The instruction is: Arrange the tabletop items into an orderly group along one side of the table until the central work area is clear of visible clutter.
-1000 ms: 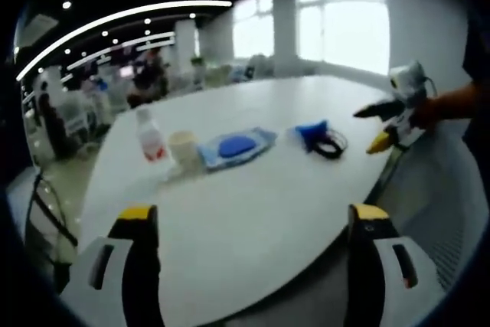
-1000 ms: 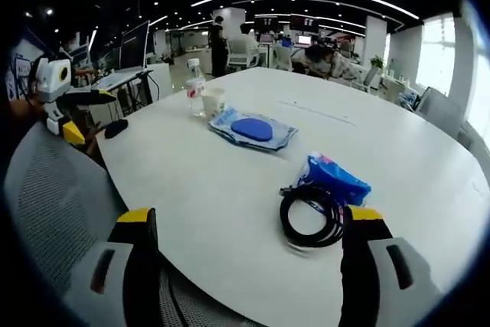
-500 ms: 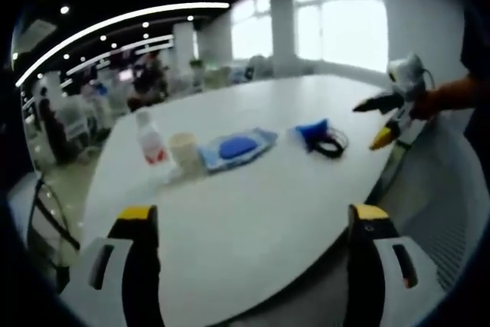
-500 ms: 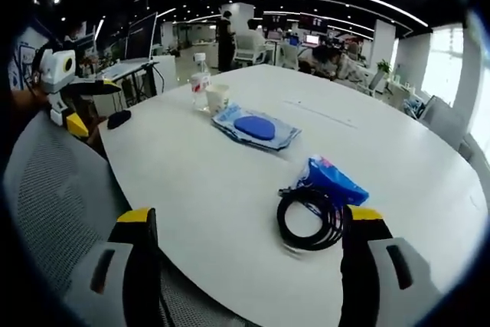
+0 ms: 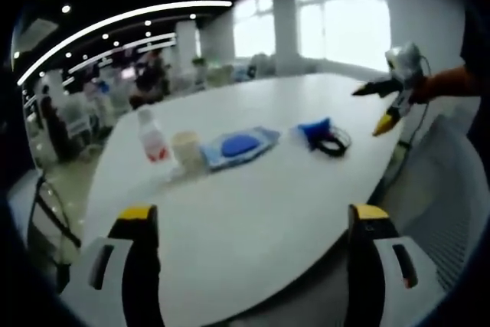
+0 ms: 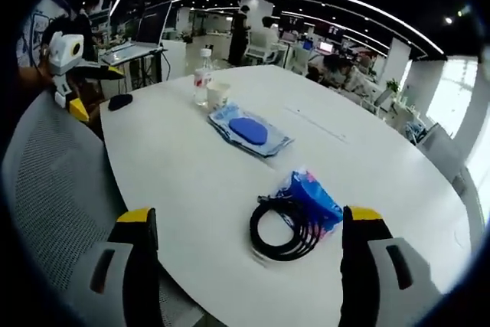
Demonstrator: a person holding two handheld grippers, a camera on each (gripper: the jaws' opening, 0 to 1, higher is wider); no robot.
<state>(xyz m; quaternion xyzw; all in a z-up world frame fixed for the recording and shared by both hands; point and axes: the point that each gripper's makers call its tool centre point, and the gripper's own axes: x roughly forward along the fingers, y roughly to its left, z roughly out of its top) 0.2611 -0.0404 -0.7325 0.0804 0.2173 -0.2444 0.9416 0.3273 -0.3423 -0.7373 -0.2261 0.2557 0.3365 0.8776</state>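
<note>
A loose line of items lies across the middle of the large white oval table (image 6: 191,174). Nearest the right gripper (image 6: 249,223) is a coil of black cable (image 6: 285,229), flat on the tabletop, its far edge touching a blue plastic packet with a pink-and-white end (image 6: 310,195). Farther along sits a flat, pale blue clear-plastic pouch with a dark blue oval inside (image 6: 249,131). Beyond that, a small cream paper cup (image 6: 218,96) stands upright, and just beside it a clear plastic bottle with a white cap and red label (image 6: 202,83), also upright. A small black mouse-like object (image 6: 119,101) rests near the table edge, well apart from the rest (too small to make out more).

The right gripper's yellow-tipped jaws stand wide apart, holding nothing, hovering low above the near edge of the table with the cable coil between their lines but clear of both.

From the left gripper view the same row reads the other way: bottle (image 5: 151,138), cup (image 5: 185,149), pouch (image 5: 238,145), then packet (image 5: 313,129) and cable (image 5: 331,145). The left gripper (image 5: 249,223) is likewise spread open and empty, above the table's near edge, well back from the items.

Each gripper shows in the other's view, held in the air off the table edge. A grey mesh chair back (image 6: 53,181) sits by the table. Behind: an open office with desks, ceiling light strips, bright windows (image 5: 344,28), and people at a distance.
</note>
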